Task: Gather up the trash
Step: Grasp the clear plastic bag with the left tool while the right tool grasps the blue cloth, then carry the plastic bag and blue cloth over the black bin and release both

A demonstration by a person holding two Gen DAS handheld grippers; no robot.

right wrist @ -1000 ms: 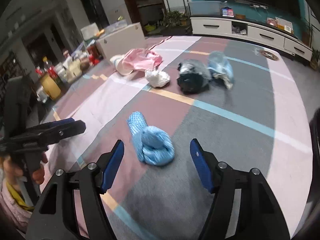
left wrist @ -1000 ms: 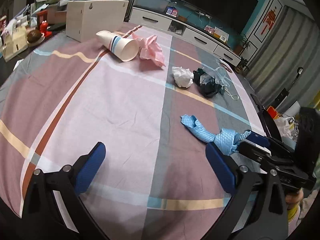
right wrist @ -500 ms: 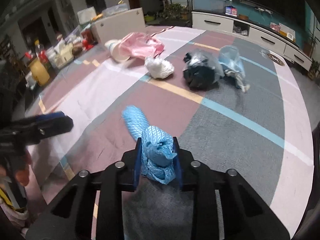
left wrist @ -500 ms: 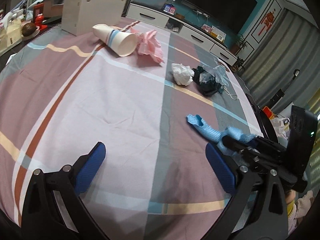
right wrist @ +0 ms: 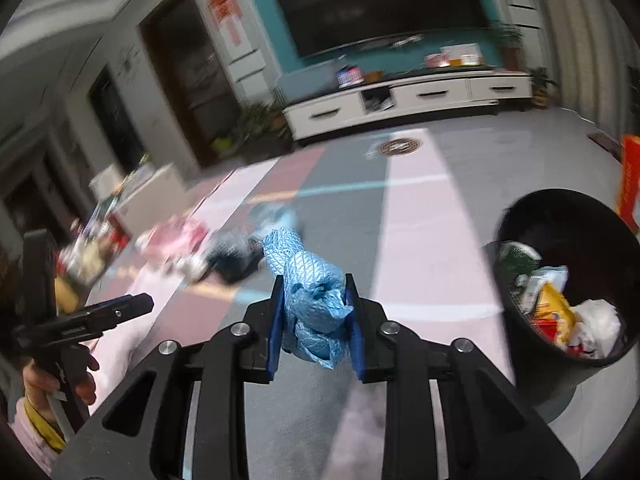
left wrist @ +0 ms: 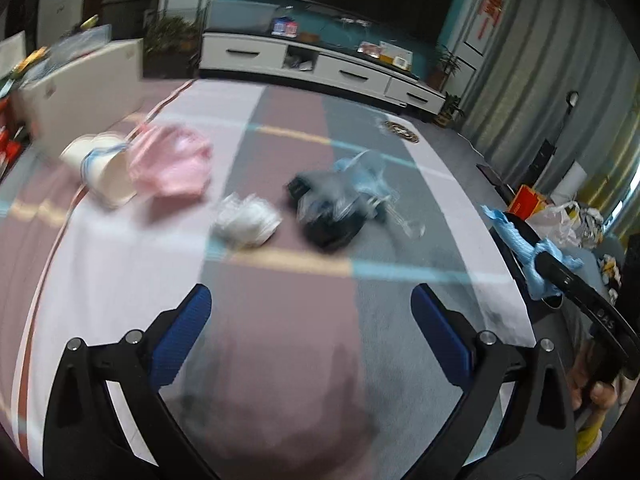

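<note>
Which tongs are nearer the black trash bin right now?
Right. The right tongs, clamped on the blue crumpled wrapper, are beside the black trash bin, which stands just to their right. The left tongs hang open over the tablecloth, farther away.

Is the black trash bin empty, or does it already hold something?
Partly filled. The right wrist view looks into the black trash bin: yellow packaging and crumpled white paper lie in its lower part.

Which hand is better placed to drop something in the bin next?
Right. The right gripper is shut on the blue crumpled wrapper, with the black bin close on its right. The left gripper is open and empty over the tablecloth.
</note>
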